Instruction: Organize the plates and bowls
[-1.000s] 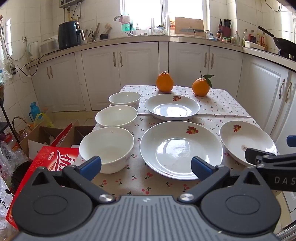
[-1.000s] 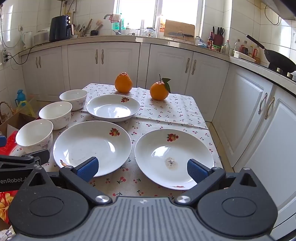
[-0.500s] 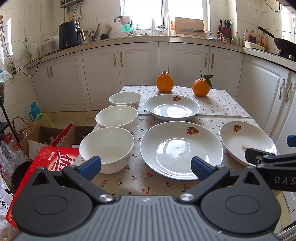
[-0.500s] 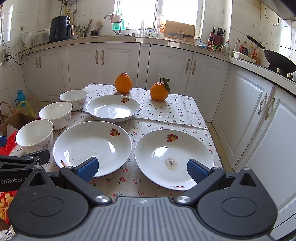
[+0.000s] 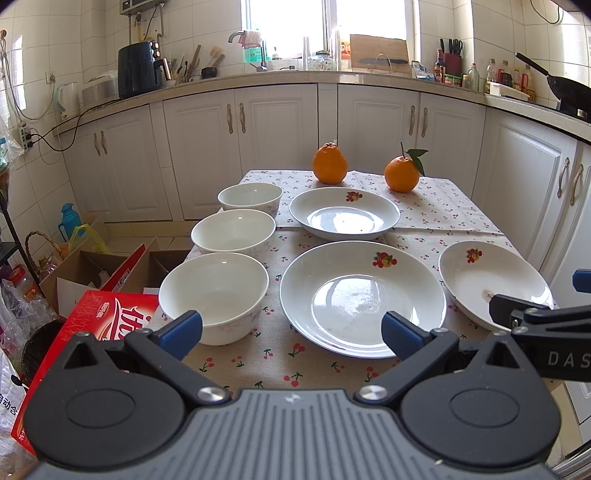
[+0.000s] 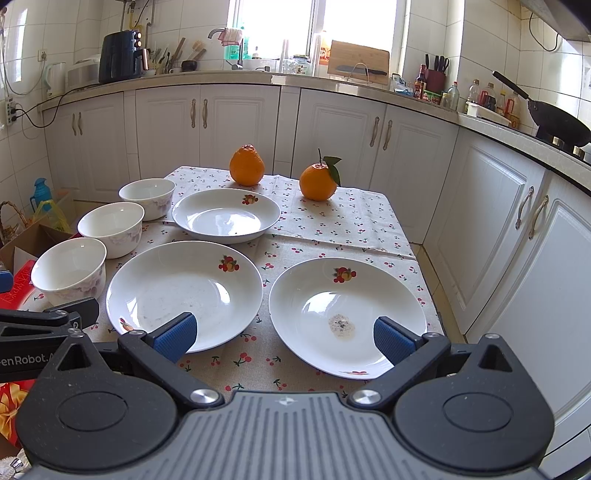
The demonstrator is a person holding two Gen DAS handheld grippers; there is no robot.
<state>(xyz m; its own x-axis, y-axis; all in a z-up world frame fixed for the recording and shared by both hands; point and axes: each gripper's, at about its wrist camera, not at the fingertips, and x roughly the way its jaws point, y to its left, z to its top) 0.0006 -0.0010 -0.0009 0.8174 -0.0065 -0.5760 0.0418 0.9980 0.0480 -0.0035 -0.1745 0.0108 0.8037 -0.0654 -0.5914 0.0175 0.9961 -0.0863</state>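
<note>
A small table (image 5: 436, 206) covered by a cherry-print cloth (image 6: 332, 221) is set in a white-tiled kitchen, with white cabinets (image 5: 207, 147) wrapped around the back and right under a cluttered countertop (image 6: 221, 75); a window (image 6: 277, 22) is seen above the sink tap. Three white bowls (image 5: 216, 291) are lined up along the table's left edge, front to back, apart from each other. Three plates with fruit decals are laid flat: a far plate (image 5: 345, 212) beside the rear bowls, a near centre plate (image 5: 362, 295), and a near right plate (image 6: 347, 312) marked by a dried residue spot. Two oranges (image 5: 330, 163) are stood at the far end, the right one with a leaf. The left gripper (image 5: 291, 332) is held wide open, nothing between the blue pads, low over the near table edge between the front bowl and centre plate. The right gripper (image 6: 284, 338) is likewise spread wide and empty, in front of the two near plates. Each tool's side is partly caught in the other's view. A red printed box (image 5: 92, 321) and open cardboard boxes (image 5: 85, 266) are seen on the floor at left, cut off by the gripper body. The near table edge is hidden behind both gripper bodies. Countertop items are too small to identify reliably beyond a dark appliance (image 5: 138, 72), a kettle (image 5: 68, 98) and a black pan (image 6: 554, 120).
</note>
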